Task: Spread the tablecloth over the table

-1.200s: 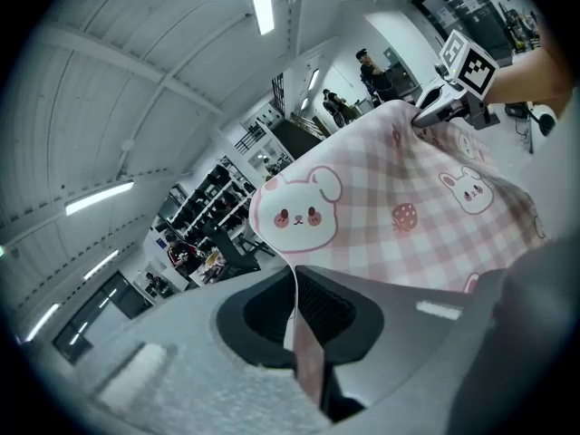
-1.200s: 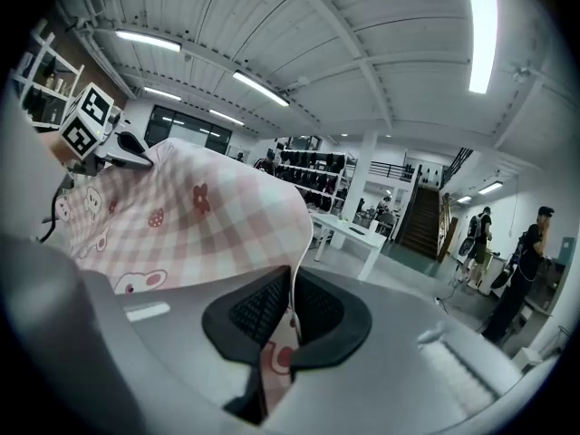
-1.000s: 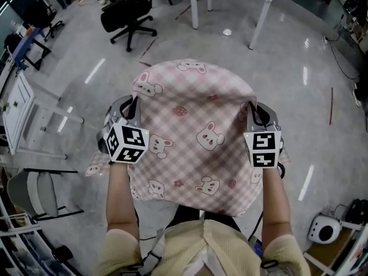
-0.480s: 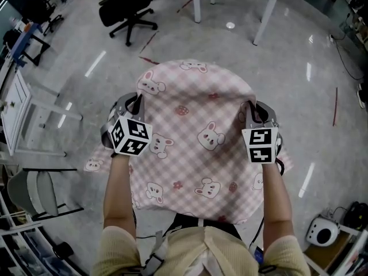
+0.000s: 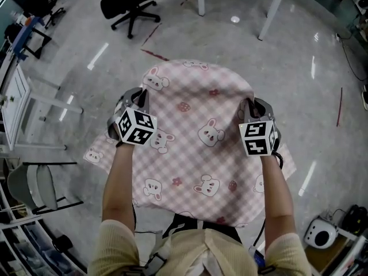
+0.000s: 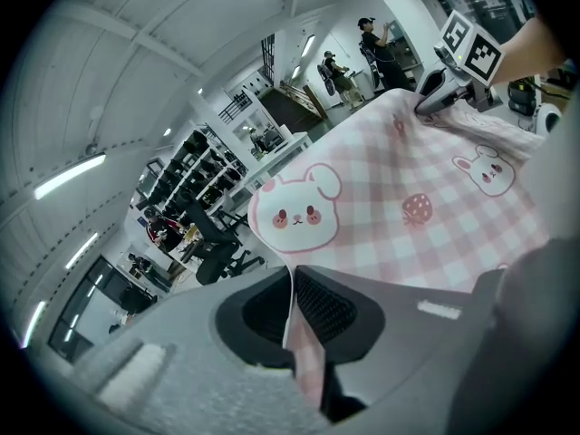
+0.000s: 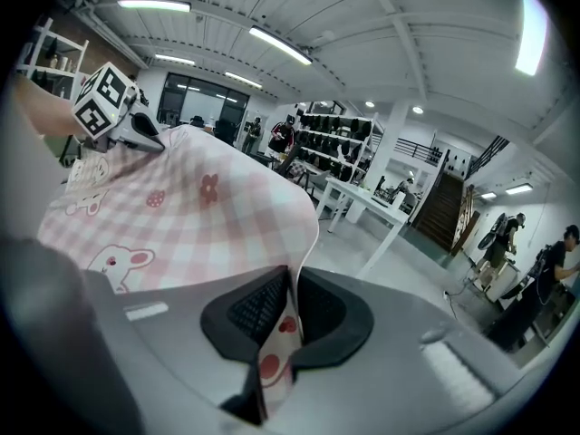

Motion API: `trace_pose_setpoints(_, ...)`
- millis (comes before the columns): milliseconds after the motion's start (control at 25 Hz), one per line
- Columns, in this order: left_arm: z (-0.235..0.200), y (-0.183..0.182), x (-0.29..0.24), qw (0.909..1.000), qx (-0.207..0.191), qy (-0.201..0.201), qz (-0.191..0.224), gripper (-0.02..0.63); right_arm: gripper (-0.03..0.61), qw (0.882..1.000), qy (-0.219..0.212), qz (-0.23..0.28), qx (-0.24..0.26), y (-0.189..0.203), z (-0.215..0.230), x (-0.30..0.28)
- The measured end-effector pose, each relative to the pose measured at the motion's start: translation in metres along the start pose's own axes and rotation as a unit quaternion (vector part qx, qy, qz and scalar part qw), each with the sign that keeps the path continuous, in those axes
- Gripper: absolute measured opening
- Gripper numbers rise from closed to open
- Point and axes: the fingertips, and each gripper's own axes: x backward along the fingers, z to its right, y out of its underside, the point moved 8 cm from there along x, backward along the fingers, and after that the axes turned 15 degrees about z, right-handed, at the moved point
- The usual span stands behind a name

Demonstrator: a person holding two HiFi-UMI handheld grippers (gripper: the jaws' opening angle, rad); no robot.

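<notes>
Lower than second ago: left hand-held gripper, right hand-held gripper, tablecloth sinking with them over floor. Left jaws just easing apart, cloth edge between pads; right clamped on edge. I see cloth running ahead from both, hands level.

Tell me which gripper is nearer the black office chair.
Left. The black office chair stands beyond the left gripper, whose jaws have just been opening with the tablecloth between them; the right gripper holds the cloth's opposite edge, farther across.
</notes>
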Motion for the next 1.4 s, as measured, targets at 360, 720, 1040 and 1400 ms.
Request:
trace_pose_setpoints(360, 0.012, 0.03, -0.054, 0.9995, -0.008, 0.015, -0.025, 0.028, 0.052, 0.999, -0.014, -0.022, 0.023, 0.039, -0.002, -0.053)
trace_pose_setpoints(720, 0.013, 0.032, -0.063, 0.9991, -0.008, 0.031, -0.027, 0.026, 0.054, 0.999, -0.012, -0.027, 0.022, 0.043, -0.001, -0.053)
trace_pose_setpoints(1040, 0.014, 0.032, -0.066, 0.9989, -0.011, 0.036, -0.028, 0.026, 0.054, 0.999, -0.001, -0.026, 0.022, 0.043, -0.002, -0.052)
trace_pose_setpoints(1400, 0.015, 0.036, -0.07, 0.9985, -0.019, 0.042, -0.03, 0.031, 0.058, 0.999, 0.003, -0.034, 0.038, 0.042, -0.005, -0.053)
